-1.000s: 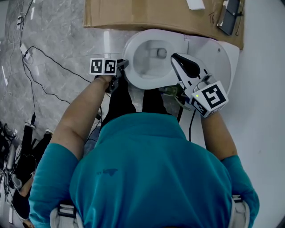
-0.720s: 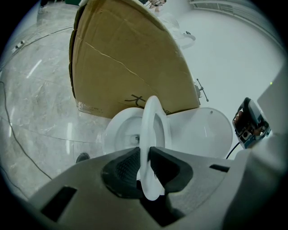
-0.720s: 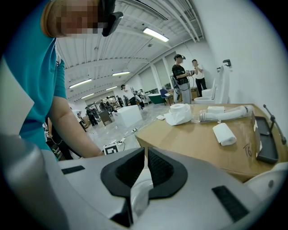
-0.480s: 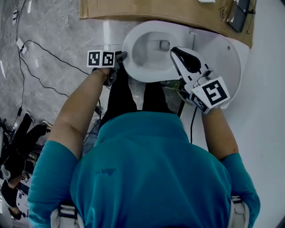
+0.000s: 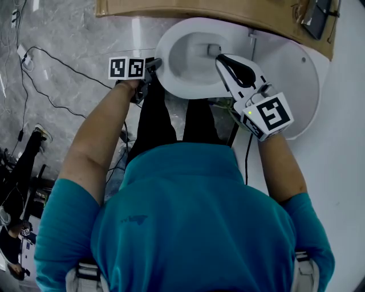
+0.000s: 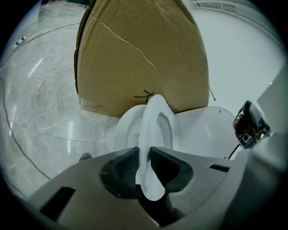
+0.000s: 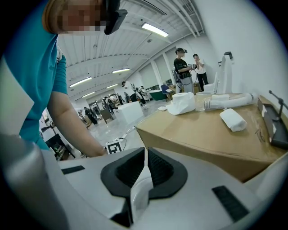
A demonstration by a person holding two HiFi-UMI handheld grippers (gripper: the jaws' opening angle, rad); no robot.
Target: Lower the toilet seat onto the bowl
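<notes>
The white toilet seat (image 5: 188, 92) is a ring over the bowl, with the open lid (image 5: 296, 80) lying back to its right. My left gripper (image 5: 155, 64) is shut on the seat's left rim. My right gripper (image 5: 219, 59) is shut on its right side. In the left gripper view the seat (image 6: 155, 112) runs edge-on between the pads (image 6: 121, 168), lifted off the bowl (image 6: 126, 128) and apart from the lid (image 6: 207, 132). In the right gripper view a thin white seat edge (image 7: 140, 188) is pinched between the jaws of my right gripper (image 7: 143, 173).
A large cardboard box (image 5: 228, 14) stands right behind the toilet, with rolls and packets (image 7: 184, 102) on top. A white wall (image 5: 348, 142) runs along the right. Cables (image 5: 51, 97) trail over the marble floor at the left. People (image 7: 182, 67) stand far off.
The head view has tipped, so the toilet sits higher in the picture. Both grippers keep their hold on the seat and have barely moved against the bowl.
</notes>
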